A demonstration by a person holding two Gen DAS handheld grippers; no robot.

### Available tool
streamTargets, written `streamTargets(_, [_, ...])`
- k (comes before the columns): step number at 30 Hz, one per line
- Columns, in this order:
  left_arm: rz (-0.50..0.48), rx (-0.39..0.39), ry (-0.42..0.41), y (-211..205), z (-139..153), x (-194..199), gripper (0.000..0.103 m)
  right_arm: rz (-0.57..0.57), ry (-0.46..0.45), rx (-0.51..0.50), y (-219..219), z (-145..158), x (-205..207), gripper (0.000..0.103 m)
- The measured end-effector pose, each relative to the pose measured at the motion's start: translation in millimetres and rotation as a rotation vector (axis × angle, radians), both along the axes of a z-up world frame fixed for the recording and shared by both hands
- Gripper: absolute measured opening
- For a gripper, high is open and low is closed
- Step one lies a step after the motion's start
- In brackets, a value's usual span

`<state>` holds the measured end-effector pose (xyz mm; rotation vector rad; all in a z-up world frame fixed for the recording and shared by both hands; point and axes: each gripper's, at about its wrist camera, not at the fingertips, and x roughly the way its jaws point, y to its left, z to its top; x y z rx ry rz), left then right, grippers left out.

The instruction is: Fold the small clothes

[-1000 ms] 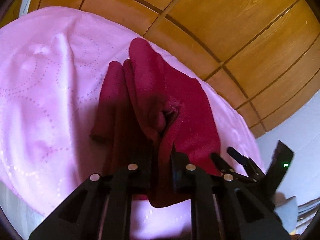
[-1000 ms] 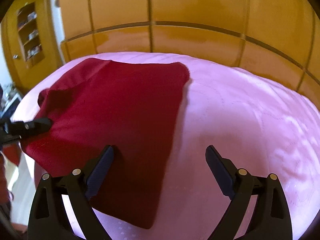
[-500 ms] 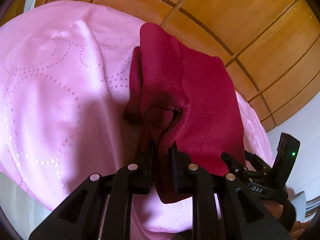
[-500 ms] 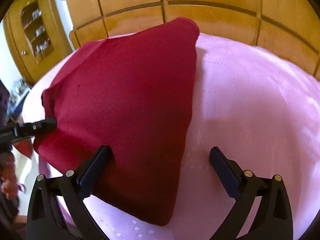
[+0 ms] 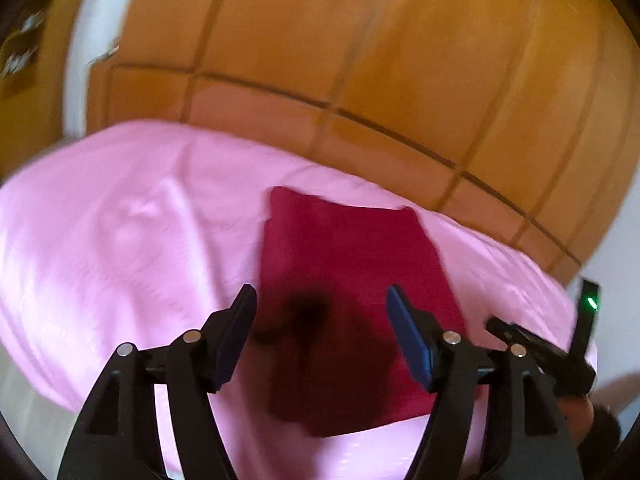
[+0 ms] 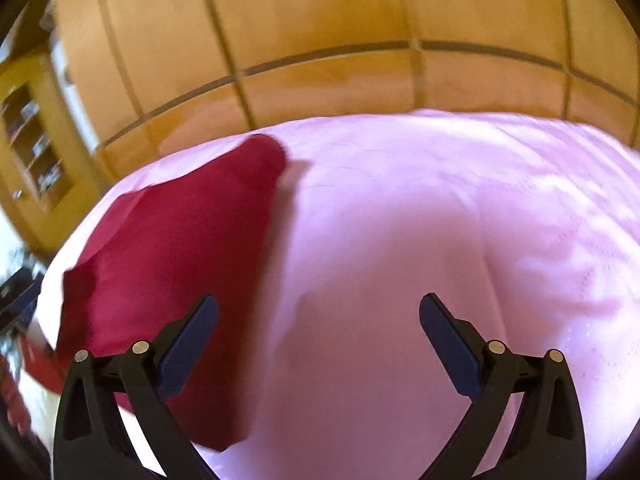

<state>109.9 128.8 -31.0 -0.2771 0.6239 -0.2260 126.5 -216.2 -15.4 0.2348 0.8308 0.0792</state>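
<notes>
A pink bedspread (image 5: 120, 240) covers the surface, with wooden wall panels (image 5: 360, 60) behind it. The dark red garment (image 5: 352, 264) lies flat on it, its long axis running near to far. The left gripper (image 5: 320, 308) is opening above the garment's near end, nothing pinched; the right gripper (image 6: 318, 312), spread wide and empty, hangs just right of it.

Each hand-held gripper (image 5: 320, 308) (image 6: 318, 316) is a black frame with silver screws and dark blue finger pads (image 5: 408, 336).

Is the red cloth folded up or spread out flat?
Folded. The red cloth lies as a neat rectangle on the pink sheet, with no sleeves or legs sticking out.
</notes>
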Motion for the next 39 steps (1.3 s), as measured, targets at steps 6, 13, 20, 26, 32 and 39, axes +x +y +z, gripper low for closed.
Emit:
streamTargets(6, [-0.21,0.15,0.052,-81.7,-0.3,44.6,0.053,-0.027,0.003,-0.008,-4.5,8.7,23.1,0.099])
streamTargets(13, [-0.263,0.257,0.117,-104.2,-39.1,61.7,0.047,0.04,-0.007,-0.038,15.0,25.0,63.8,0.099])
streamTargets(20, [-0.265,0.286,0.063,-97.1,-53.5,41.4,0.047,0.131,0.04,-0.125,58.0,4.8,110.9,0.099])
streamTargets(26, [-0.286,0.247,0.064,-92.0,-56.6,46.5,0.047,0.06,0.097,-0.19,58.8,-48.3,149.4,0.099])
streamTargets(32, [-0.28,0.249,0.043,-94.7,-56.9,39.6,0.047,0.029,0.078,-0.112,51.4,-52.2,146.4,0.099])
streamTargets(39, [-0.243,0.151,-0.002,-68.0,-20.0,29.3,0.061,-0.007,0.044,-0.083,44.6,-44.3,135.4,0.1])
